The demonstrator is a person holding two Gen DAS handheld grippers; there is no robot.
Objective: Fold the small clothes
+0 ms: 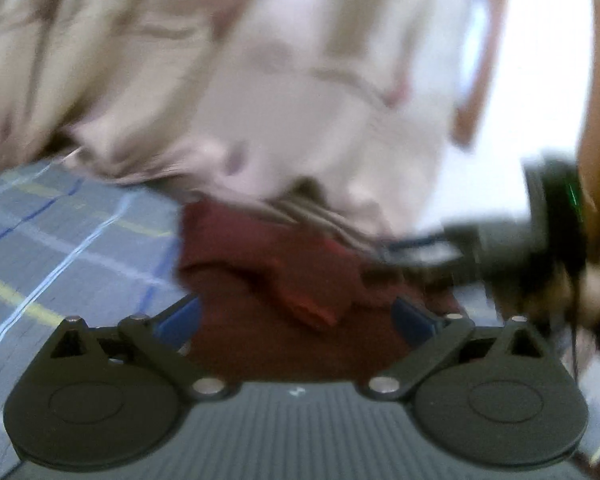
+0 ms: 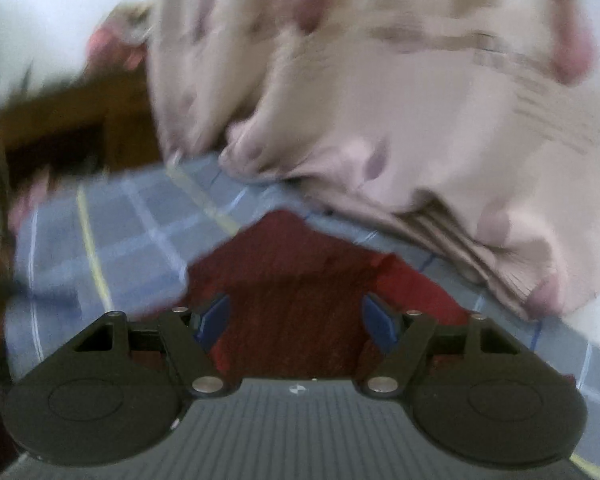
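Through my left gripper (image 1: pixel 296 316), blue-padded fingers (image 1: pixel 180 320) spread wide apart, a dark red, crumpled small cloth garment (image 1: pixel 268 272) lies between and beneath the tips on a grey plaid bed sheet with white, blue and yellow lines (image 1: pixel 60 248). Whether the pads touch the fabric, I cannot tell; the picture is blurred. A rumpled beige-pink blanket (image 1: pixel 220 80) fills the view from 10 to 1 o'clock, its edge just beyond the garment. At 3 o'clock, a smeared dark device with a green light is too blurred to name.

Through my right gripper (image 2: pixel 296 320), its fingers also stand wide apart, with the red garment (image 2: pixel 292 280) spread between them, one corner pointing toward 12 o'clock. The plaid sheet (image 2: pixel 120 240) extends toward 9 o'clock; the blanket (image 2: pixel 380 120) heaps from 12 to 3 o'clock.
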